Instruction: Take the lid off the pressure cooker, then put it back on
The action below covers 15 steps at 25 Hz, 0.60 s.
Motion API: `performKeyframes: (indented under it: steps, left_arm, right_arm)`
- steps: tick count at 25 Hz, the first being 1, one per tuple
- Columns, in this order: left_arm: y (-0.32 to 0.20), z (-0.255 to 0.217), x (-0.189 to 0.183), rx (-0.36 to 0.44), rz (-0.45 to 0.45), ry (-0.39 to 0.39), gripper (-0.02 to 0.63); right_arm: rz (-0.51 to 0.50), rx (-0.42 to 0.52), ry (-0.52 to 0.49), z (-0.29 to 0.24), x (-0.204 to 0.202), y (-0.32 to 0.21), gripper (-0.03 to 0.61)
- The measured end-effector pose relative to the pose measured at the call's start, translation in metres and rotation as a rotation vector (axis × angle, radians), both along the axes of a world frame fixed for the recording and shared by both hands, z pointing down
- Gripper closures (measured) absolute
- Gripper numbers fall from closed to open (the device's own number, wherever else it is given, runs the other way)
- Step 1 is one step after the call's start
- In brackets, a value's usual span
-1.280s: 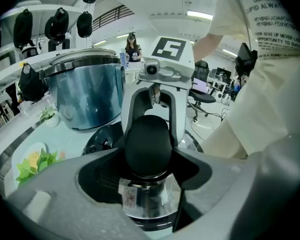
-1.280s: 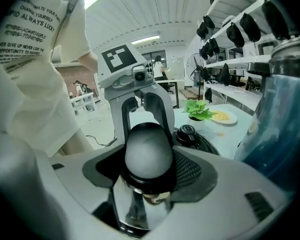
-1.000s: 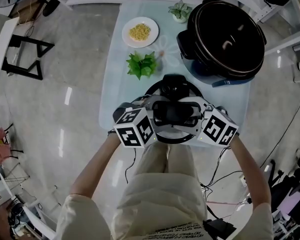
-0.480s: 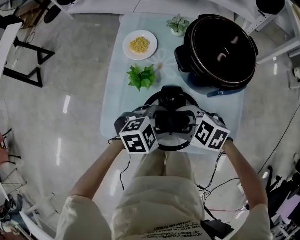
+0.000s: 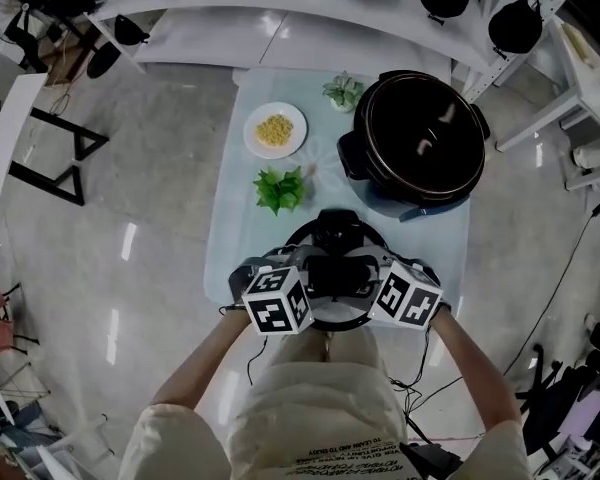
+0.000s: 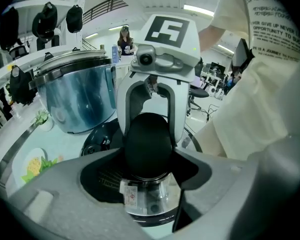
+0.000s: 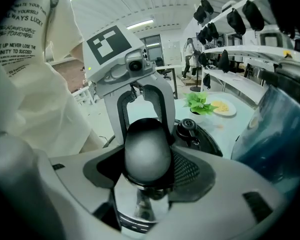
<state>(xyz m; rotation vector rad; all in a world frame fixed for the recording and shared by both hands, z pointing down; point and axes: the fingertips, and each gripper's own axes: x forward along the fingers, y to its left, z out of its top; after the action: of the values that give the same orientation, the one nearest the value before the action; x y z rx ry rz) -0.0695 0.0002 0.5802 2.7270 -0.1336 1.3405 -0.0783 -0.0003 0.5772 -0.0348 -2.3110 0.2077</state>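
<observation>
The black pressure cooker lid (image 5: 338,234) lies at the near edge of the table, in front of the person's lap. Its dark rounded handle (image 6: 148,146) (image 7: 147,154) stands between both grippers, which face each other across it. My left gripper (image 5: 316,270) comes from the left and its grey jaws hug the handle's sides. From the right my right gripper (image 5: 374,270) does the same, shut on the handle. The open cooker pot (image 5: 420,138) stands at the table's far right, and its shiny wall (image 6: 80,96) fills the left of the left gripper view.
On the pale table (image 5: 242,238) are a white plate of yellow food (image 5: 275,130), a leafy green plant (image 5: 280,190) and a small succulent (image 5: 343,92). White shelves with dark objects run behind the table. Cables lie on the floor at the right.
The head view has drawn back, so more of the shelves shows. Both grippers and the lid stay in the same place on the table.
</observation>
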Motion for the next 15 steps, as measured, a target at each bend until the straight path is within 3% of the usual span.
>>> performKeyframes:
  steps: [15]
  left_arm:
    - [0.012,-0.079,0.005,0.062,0.068,0.017,0.328]
  right_arm:
    - [0.052,0.071,-0.008,-0.080,0.005,0.011,0.301]
